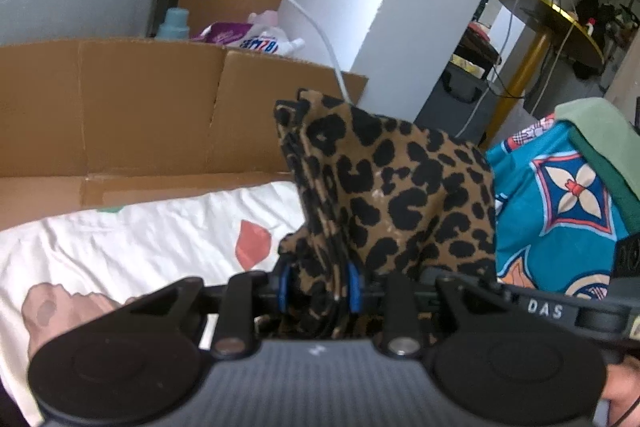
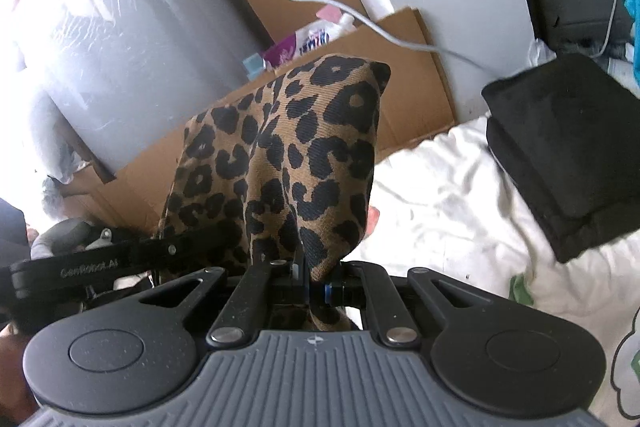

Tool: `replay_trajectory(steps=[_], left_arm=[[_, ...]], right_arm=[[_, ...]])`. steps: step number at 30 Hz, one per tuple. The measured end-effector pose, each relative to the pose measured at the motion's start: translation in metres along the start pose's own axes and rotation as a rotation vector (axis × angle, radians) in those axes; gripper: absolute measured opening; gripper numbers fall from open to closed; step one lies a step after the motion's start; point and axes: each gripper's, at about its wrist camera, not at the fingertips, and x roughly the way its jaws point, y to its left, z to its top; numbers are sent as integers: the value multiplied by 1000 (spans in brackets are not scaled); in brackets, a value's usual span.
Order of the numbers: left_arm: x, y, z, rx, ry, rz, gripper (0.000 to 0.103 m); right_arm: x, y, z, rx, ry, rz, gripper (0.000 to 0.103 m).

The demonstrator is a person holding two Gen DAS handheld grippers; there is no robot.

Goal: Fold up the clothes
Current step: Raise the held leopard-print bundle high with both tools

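The left hand-held gripper (image 1: 318,285) is clamped on a thick bunch of the leopard-print cloth (image 1: 400,195), its blue-edged fingers (image 1: 353,287) standing a little apart with the folded layers pressed between them. The cloth rises up and away from the jaws, clear of the bed, and blocks the middle of the left wrist view.

The right hand-held gripper (image 2: 310,285) is pinched almost fully together on a thinner part of the same cloth (image 2: 288,155), which stands up from the jaws in a doubled, rounded fold.

Under both lies the bed sheet (image 1: 140,239), white and wrinkled, with pink and brown printed shapes. On the far right of the bed in the right wrist view sits a stack of folded black clothes (image 2: 568,155), well apart from the held cloth. In the left wrist view, a blue patterned fabric (image 1: 560,195) hangs just to the right of the leopard cloth, with a green cloth (image 1: 600,147) draped over its top.

Behind the bed stand flattened cardboard sheets (image 1: 120,107), and a white cable (image 1: 304,11) hangs down across them. Farther right is a round gold-topped table (image 1: 548,15).
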Motion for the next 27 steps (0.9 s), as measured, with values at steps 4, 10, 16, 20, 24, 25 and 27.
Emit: replay_trajectory(steps=[4,10,16,20,24,25,27], left_arm=[[-1,-15,7,-13,-8,10,29],[-2,-43,14,25,-53,-3,29],[1,-63,17,31,-72,-31,29],[3,-77,19,37,-73,-40,29],[8,-96,19,54,-63,-38,29],[7,-101,18,57,-62,-41,29],[6,-114,18,70,-64,-48,29]], right_arm=[[-14,3,12,-23,-31,-4,5],[-38,4,30,-84,-79,-32,5],[-62,-3,42,-113,-109,-59,5],[-76,-11,45,-129,-124,-77,5],[-89,-21,48,-136,-132,-90,5],[-94,-24,49,-137,-138,-95,5],[-106,-29,51,-139,-153,-104,5]])
